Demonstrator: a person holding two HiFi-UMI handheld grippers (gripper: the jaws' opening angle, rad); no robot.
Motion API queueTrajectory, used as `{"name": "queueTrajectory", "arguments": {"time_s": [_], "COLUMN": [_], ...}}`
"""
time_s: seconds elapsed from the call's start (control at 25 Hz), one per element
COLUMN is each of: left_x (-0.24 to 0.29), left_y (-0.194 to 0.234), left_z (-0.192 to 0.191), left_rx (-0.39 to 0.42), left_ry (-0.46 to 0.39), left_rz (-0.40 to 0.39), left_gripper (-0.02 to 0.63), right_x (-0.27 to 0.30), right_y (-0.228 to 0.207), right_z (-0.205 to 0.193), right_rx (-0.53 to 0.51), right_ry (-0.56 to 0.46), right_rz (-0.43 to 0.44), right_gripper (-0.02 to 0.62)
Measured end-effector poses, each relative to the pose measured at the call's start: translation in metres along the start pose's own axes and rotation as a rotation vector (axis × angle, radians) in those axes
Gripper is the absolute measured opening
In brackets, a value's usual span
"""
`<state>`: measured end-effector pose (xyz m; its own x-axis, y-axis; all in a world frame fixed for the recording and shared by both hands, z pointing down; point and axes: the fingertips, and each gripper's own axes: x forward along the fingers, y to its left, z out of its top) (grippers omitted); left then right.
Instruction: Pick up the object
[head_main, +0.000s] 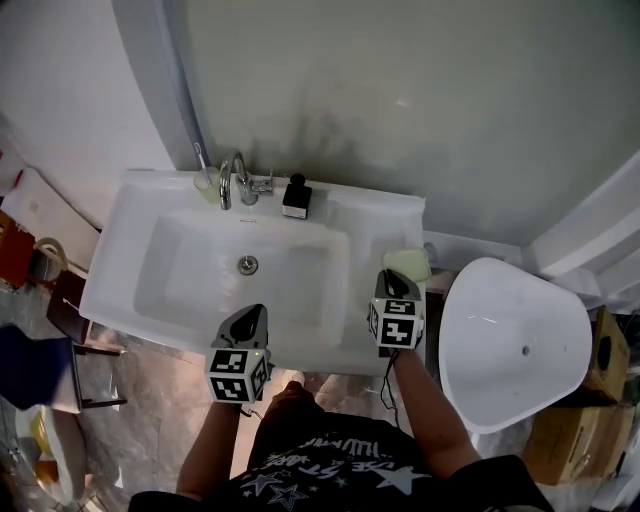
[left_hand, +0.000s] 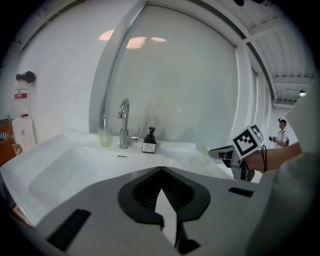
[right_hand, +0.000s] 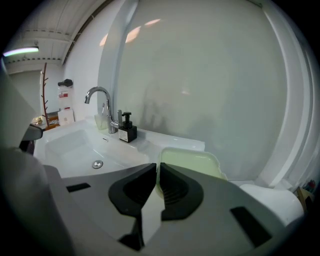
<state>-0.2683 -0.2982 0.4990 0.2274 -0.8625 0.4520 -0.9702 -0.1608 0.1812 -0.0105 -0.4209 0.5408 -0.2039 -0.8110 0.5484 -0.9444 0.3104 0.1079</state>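
Pale green dish (right_hand: 192, 162) at centre of the right gripper view, its near rim pinched between the almost-closed jaws of the right gripper (right_hand: 156, 172). In the head view, right of centre, at the right ledge of the sink (head_main: 120, 300). Left gripper (left_hand: 161, 172) lower centre by the sink's front edge, jaws pressed together, empty. Faucet (head_main: 237, 178) and black soap bottle (head_main: 296, 196) along the back ledge, upper centre-left.
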Motion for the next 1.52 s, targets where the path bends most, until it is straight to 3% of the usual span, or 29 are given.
{"name": "queueTrajectory", "arguments": {"time_s": [0.92, 1.52], "left_x": [-0.136, -0.232], "left_y": [-0.159, -0.243], "left_z": [-0.087, -0.182], "left_rx": [0.012, -0.071], "left_ry": [-0.052, 0.0], "left_rz": [0.125, 0.207], "left_gripper": [0.015, 0.015], "right_x": [-0.163, -0.25], "right_y": [-0.028, -0.036], "right_z": [-0.079, -0.168], "right_rx": [0.014, -0.053], "right_ry": [-0.135, -0.097], "right_rz": [0.216, 0.34], "right_gripper": [0.032, 0.031]}}
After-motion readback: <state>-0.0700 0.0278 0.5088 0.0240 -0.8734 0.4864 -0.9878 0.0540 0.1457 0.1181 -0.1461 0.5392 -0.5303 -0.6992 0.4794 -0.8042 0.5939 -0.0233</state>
